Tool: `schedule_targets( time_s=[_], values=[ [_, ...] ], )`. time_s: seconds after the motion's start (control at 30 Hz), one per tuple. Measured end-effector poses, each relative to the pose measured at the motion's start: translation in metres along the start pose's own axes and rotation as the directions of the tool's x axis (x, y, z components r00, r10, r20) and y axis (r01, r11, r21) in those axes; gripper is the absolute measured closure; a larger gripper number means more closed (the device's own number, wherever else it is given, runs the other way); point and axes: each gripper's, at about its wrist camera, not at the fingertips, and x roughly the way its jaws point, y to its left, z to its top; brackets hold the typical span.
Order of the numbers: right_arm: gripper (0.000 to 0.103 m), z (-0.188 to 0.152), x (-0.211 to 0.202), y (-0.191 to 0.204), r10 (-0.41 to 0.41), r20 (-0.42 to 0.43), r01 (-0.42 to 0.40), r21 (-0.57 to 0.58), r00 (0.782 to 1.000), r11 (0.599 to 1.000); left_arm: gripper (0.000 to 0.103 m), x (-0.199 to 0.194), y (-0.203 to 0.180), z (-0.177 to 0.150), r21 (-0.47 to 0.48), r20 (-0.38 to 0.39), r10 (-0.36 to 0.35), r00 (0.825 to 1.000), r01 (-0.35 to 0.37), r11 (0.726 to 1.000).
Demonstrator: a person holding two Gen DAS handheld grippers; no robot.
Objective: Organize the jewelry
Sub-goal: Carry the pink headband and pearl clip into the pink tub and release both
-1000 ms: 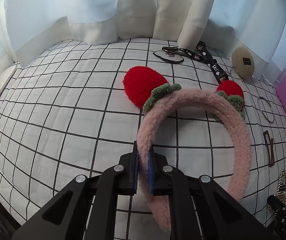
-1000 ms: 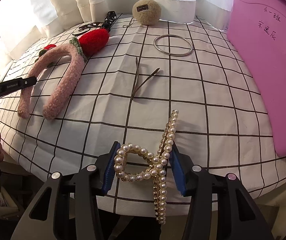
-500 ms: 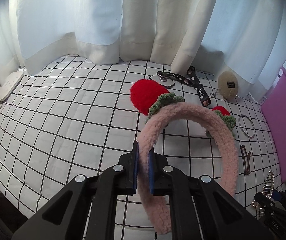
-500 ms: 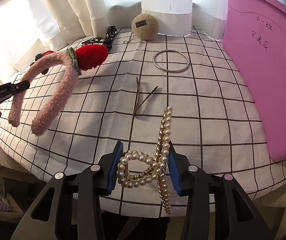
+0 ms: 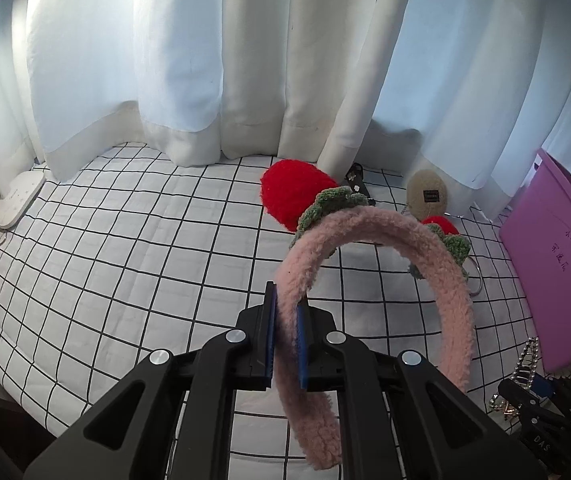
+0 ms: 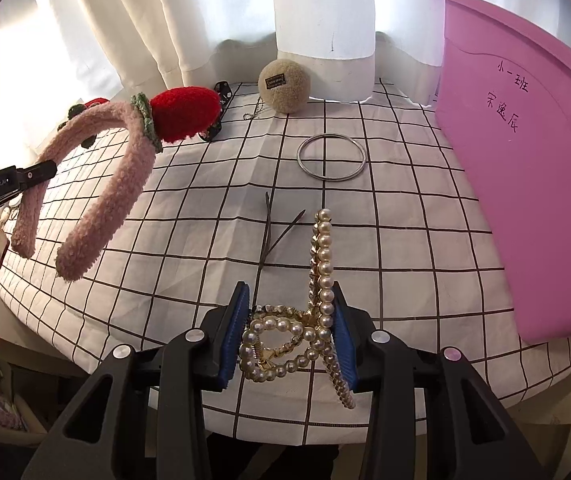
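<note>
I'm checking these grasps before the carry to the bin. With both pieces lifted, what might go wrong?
1. The left gripper pinches the pink plush headband near one end, so the long arc may swing or twist loose.
2. The right gripper, whose jaws have just been closing, squeezes the pearl hair claw; it might spring open or slip.

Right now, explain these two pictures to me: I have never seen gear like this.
No robot: a person holds a two-finger clamp in each hand, with a fisheye camera above each one's jaws. The left gripper is shut on a pink fluffy headband with strawberry ears. The right gripper, jaws just closing, pinches a pearl hair claw. Both are lifted above a checked tablecloth. Still lying there: a metal bangle, a thin hair clip, a beige pompom and a pink bin.
</note>
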Motion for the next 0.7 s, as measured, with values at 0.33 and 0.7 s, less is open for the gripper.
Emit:
schedule_targets(
  time_s=[0.33,0.7],
  values=[
    [0.064,0.012,-0.019,-0.002,-0.002,0.061,0.002,0.0,0.998,1.0,0.094,-0.013,-0.009,0.007,0.031,0.033,-0.002,0.999,0.001,1.0],
    [0.064,0.042,-0.077,-0.014,-0.002,0.21,-0.004,0.028,0.978,1.0,0.094,-0.036,-0.041,0.03,0.079,0.089,-0.055,0.995,0.047,0.996]
  ],
)
